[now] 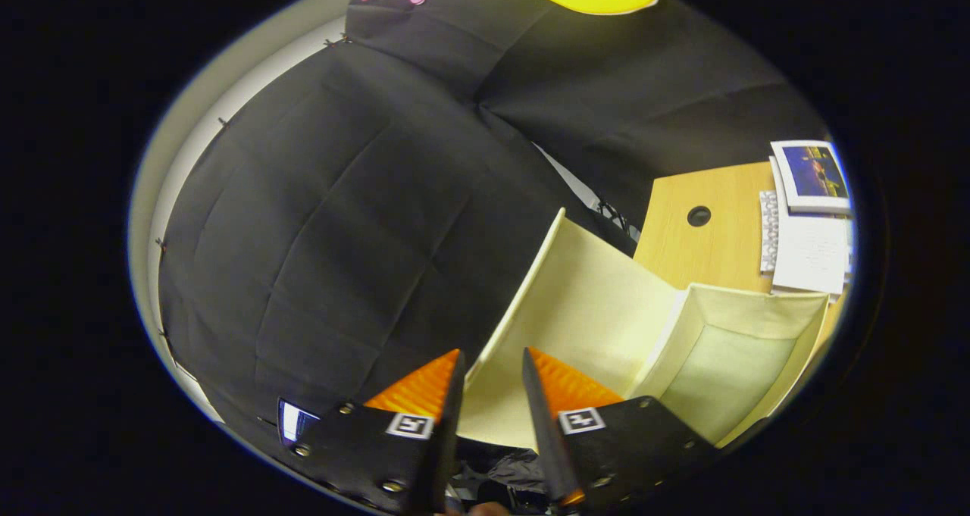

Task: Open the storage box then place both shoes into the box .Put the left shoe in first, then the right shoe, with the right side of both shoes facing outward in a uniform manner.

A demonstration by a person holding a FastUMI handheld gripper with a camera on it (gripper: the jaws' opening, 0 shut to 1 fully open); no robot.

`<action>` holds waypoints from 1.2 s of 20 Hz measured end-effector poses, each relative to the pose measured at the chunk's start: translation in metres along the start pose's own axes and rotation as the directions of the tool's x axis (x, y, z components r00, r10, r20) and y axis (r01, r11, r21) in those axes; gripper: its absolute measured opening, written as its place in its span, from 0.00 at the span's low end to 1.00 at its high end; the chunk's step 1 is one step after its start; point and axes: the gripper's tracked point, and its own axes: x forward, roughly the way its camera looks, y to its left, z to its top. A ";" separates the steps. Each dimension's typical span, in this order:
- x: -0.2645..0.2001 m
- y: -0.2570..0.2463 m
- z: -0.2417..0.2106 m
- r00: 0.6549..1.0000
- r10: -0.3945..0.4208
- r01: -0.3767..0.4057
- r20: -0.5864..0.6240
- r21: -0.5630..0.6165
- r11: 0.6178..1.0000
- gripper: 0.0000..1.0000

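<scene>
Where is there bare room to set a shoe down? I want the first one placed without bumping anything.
The storage box, past the gripper, is bare inside, bordered by its cream walls. Its raised lid stands just ahead of the jaws, which flank the lid's edge with a gap showing. The wooden table is bare around its cable hole; papers crowd its far side.

The storage box (727, 349) is standing open at lower right, its raised lid (583, 304) rising just ahead of the parted claw (491, 364) fingers; papers (807, 251) are crowding the desk (712, 251) behind.
</scene>
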 end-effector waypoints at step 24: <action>-0.239 -0.171 -0.021 0.786 -0.552 0.612 0.280 -0.225 0.758 0.91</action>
